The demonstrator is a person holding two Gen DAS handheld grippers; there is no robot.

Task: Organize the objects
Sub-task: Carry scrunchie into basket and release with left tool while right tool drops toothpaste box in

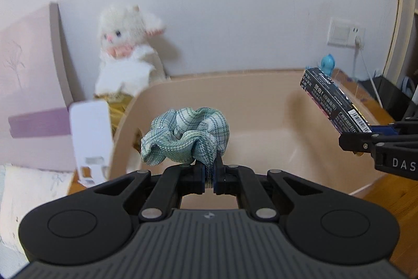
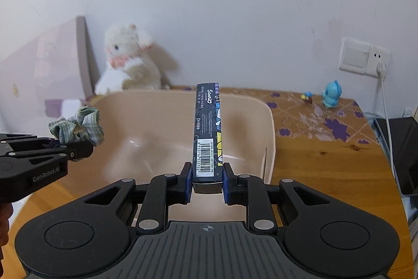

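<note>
- Left gripper clamps a scrunchie above the bin, seemingly for dropping.
- Right gripper pinches a box over the bin, likely next.

The plush rabbit is blurred, and the beige basin hides its lower part. The white object beside the basin is too blurred to identify. The right tongs are cut by the picture's edge.
</note>
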